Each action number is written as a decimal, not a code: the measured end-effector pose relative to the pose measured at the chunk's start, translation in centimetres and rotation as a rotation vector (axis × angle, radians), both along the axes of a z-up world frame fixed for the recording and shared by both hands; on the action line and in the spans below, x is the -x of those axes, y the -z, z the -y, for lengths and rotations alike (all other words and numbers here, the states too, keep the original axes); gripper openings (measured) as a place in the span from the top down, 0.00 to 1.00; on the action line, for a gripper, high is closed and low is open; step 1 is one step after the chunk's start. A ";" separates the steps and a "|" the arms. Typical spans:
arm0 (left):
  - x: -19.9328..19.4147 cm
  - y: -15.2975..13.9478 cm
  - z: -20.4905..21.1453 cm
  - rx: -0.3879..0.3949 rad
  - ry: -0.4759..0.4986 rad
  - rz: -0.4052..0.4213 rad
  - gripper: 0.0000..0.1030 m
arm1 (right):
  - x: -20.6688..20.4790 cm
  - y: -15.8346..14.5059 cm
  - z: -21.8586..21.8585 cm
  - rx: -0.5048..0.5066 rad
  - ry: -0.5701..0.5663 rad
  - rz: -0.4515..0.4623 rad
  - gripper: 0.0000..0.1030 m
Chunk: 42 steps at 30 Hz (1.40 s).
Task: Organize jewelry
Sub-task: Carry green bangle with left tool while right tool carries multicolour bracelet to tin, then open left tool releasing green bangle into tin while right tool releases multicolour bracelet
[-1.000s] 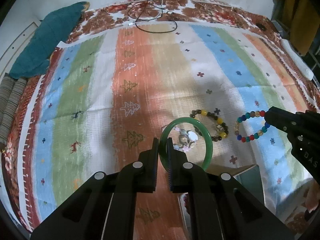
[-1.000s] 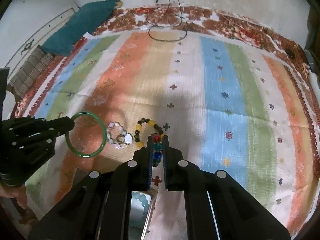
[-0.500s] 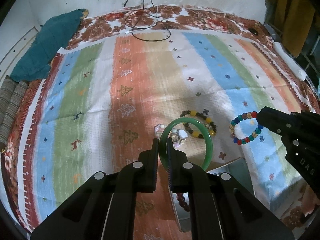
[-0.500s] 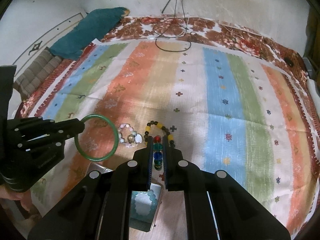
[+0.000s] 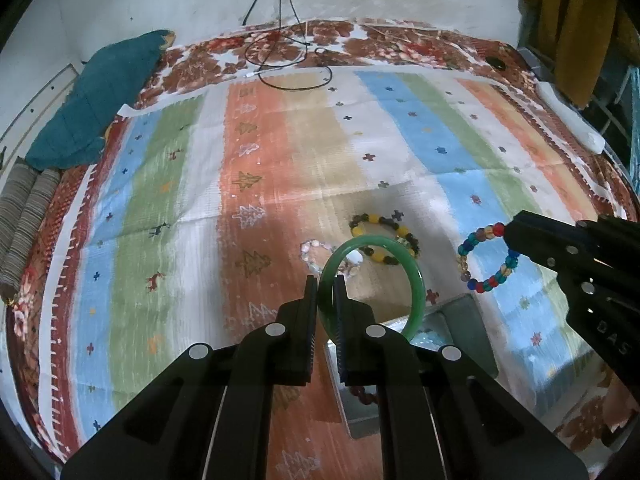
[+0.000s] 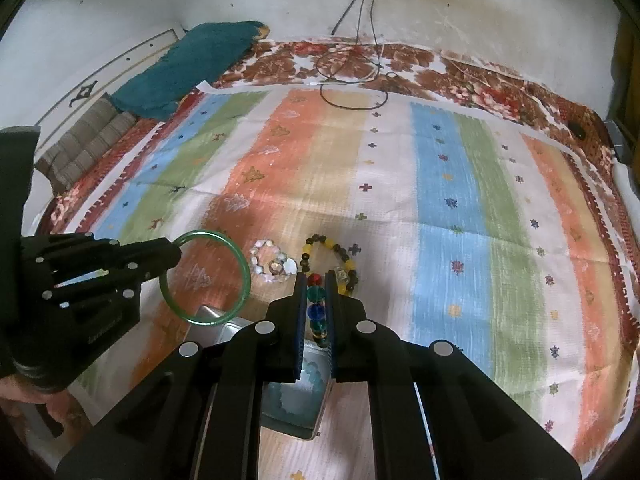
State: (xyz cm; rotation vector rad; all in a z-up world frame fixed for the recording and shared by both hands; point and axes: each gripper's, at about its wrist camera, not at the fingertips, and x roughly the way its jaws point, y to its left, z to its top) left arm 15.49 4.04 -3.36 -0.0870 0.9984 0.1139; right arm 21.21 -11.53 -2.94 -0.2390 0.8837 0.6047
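Left wrist view: smooth, glossy green bangle (image 5: 416, 292), an unbroken ring.

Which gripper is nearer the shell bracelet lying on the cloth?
Left. The left gripper, holding the green bangle, hangs close beside the shell bracelet; the right gripper sits farther off, past the yellow-and-black bracelet.

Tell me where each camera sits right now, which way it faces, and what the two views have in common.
Left wrist view: rides the left tool, looking forward and down at the striped cloth; its fingers pinch the green bangle; the right tool enters at the right edge.
Right wrist view: rides the right tool, same slant; its fingers clamp the colourful bead bracelet; the left tool shows at left, with a bit of hand.
Shared: bangle, yellow-and-dark bead bracelet, shell bracelet, metal box, teal cloth, cables.
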 end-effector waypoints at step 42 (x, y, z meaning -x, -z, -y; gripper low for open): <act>5.1 0.1 1.7 0.035 0.005 0.019 0.93 | 5.4 0.6 1.5 -0.004 -0.032 0.010 0.90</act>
